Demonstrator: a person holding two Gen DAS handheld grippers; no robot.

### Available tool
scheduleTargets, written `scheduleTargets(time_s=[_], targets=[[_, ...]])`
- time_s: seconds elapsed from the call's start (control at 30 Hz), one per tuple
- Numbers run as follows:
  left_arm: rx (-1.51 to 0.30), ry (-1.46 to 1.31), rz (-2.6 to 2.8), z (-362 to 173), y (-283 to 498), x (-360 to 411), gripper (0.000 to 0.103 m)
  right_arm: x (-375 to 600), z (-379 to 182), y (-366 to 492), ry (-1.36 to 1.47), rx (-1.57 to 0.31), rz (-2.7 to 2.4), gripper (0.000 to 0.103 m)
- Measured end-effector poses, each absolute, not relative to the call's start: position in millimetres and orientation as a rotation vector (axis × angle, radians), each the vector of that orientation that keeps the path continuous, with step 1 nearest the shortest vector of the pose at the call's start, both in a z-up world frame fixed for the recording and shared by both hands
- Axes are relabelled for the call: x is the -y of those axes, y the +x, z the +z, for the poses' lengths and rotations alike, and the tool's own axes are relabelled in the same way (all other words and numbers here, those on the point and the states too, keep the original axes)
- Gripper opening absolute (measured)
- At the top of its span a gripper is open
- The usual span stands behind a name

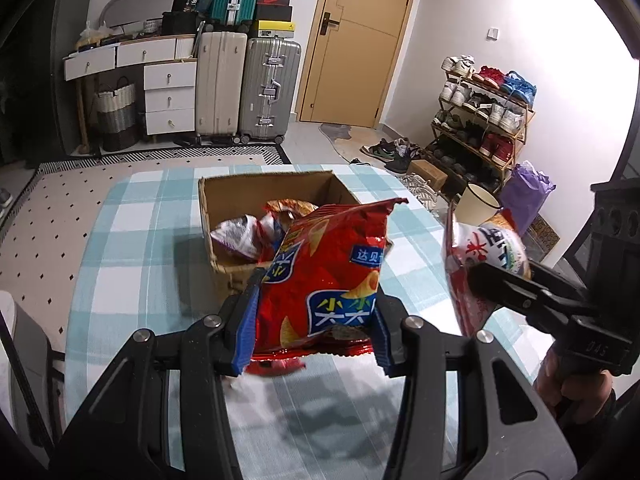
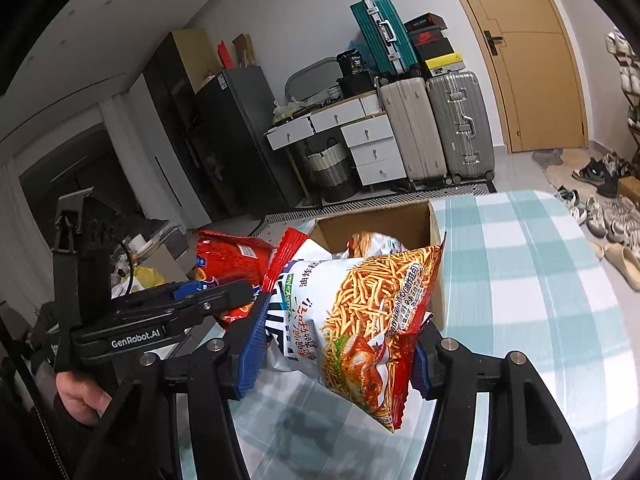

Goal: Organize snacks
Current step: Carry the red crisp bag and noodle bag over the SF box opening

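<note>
The left hand-held gripper [image 1: 314, 322] is clamped on a red chip bag [image 1: 320, 276], its blue pads pressing the bag's lower sides, so the bag stands upright between them, lifted clear of the surface [image 1: 132, 240] with its checked blue-and-white cloth. Just beyond the bag sits an open cardboard box [image 1: 224, 188] on that surface; inside it lie a silver-purple packet [image 1: 240, 236] and another crumpled packet behind it.

The right hand-held gripper [image 2: 340, 352] grips a white and red bag of fried noodle sticks [image 2: 360, 320], held tilted with its sides squeezed between the blue pads, above the cloth and in front of the same box [image 2: 400, 220]. In the left wrist view this bag [image 1: 480, 264] hangs to the right of the chip bag, well apart from it, and a hand [image 1: 568, 384] holds that gripper's handle. In the right wrist view the red chip bag [image 2: 232, 256] shows at left.
</note>
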State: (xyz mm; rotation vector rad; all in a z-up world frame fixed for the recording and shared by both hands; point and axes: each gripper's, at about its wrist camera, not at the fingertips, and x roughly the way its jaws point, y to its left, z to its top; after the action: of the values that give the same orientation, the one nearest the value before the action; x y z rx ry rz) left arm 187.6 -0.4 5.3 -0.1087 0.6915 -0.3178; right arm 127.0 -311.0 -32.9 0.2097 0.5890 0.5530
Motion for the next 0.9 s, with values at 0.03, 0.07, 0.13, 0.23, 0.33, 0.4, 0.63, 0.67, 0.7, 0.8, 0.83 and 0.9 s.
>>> scheduleTargets(time_s=[0.03, 0.07, 0.13, 0.23, 0.33, 0.4, 0.63, 0.67, 0.7, 0.8, 0.83, 0.9], targets=[[-0.696, -0.111, -0.314, 7, 196, -1, 0.044, 311, -31, 132, 0.202, -0.587, 0.552, 0.059], [-0.702, -0.117, -0.314, 8, 201, -2, 0.044, 310, -29, 136, 0.196, -0.585, 0.551, 0.059], [-0.717, -0.134, -0.317, 9, 216, -5, 0.044, 309, -26, 147, 0.187, -0.585, 0.549, 0.059], [-0.723, -0.117, -0.307, 10, 238, -7, 0.044, 307, -21, 166, 0.181, -0.589, 0.553, 0.059], [-0.743, -0.123, -0.303, 7, 263, -13, 0.044, 303, -19, 182, 0.172, -0.592, 0.557, 0.059], [-0.76, -0.137, -0.3, 5, 280, -18, 0.044, 300, -17, 196, 0.162, -0.594, 0.559, 0.059], [-0.762, -0.114, -0.273, -2, 321, -26, 0.044, 295, -15, 250, 0.181, -0.615, 0.552, 0.059], [-0.762, -0.11, -0.271, -4, 326, -26, 0.044, 294, -15, 256, 0.179, -0.615, 0.548, 0.059], [-0.765, -0.104, -0.268, -5, 333, -26, 0.044, 294, -14, 263, 0.179, -0.617, 0.548, 0.059], [-0.78, -0.102, -0.269, -10, 349, -25, 0.044, 290, -15, 281, 0.166, -0.62, 0.543, 0.059], [-0.787, -0.102, -0.268, -12, 354, -26, 0.044, 288, -15, 288, 0.161, -0.625, 0.542, 0.059], [-0.791, -0.089, -0.265, -15, 364, -26, 0.044, 286, -17, 298, 0.158, -0.631, 0.54, 0.059]])
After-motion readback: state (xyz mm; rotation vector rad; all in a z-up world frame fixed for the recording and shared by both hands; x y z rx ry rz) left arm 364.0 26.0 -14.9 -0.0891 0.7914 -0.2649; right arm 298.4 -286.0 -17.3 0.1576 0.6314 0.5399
